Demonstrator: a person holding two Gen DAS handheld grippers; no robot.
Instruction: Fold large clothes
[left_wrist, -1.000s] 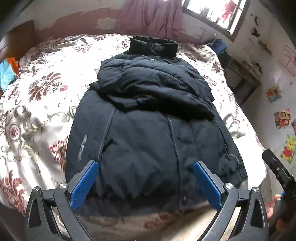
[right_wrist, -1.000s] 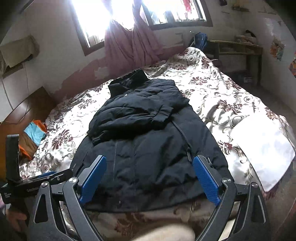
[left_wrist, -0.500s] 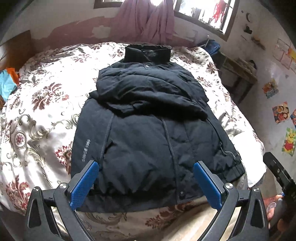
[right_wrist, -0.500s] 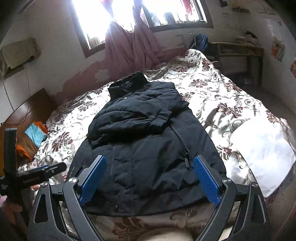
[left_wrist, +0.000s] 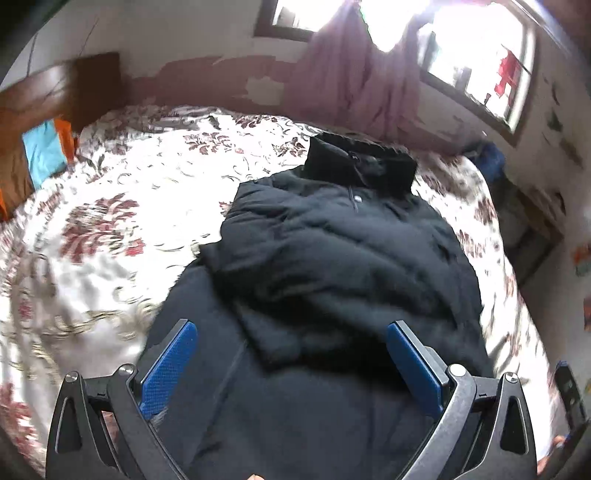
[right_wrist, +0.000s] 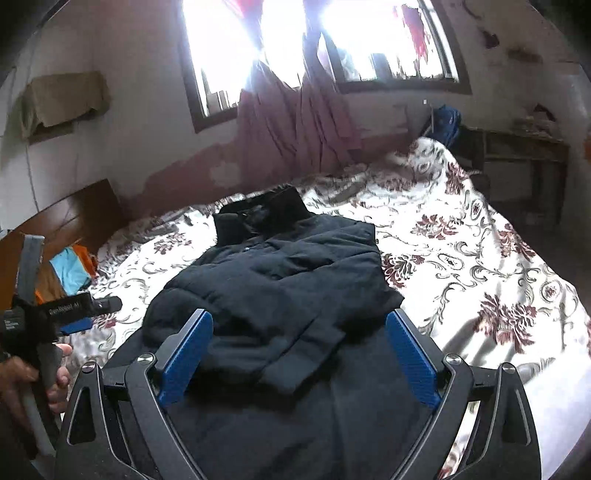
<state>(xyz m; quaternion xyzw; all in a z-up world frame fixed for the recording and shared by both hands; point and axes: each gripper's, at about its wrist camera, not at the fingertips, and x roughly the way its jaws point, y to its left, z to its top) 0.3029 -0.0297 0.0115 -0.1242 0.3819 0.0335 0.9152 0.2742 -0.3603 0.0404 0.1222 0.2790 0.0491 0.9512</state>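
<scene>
Lying on the bed (right_wrist: 480, 258), the dark jacket (left_wrist: 332, 277) has its sleeves folded across. Left gripper (left_wrist: 291, 354) and right gripper (right_wrist: 299, 347) gape wide above it, holding nothing.

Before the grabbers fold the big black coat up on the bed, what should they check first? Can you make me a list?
1. left gripper open: ok.
2. right gripper open: ok.
3. Both empty, nothing pinched: ok.
4. Sleeves folded across the black coat: ok, bunched on its chest.
5. Bottom hem in sight to grab: cannot tell, hidden below both views.
6. Room on the flowery bedspread near the collar for the fold: ok.
</scene>
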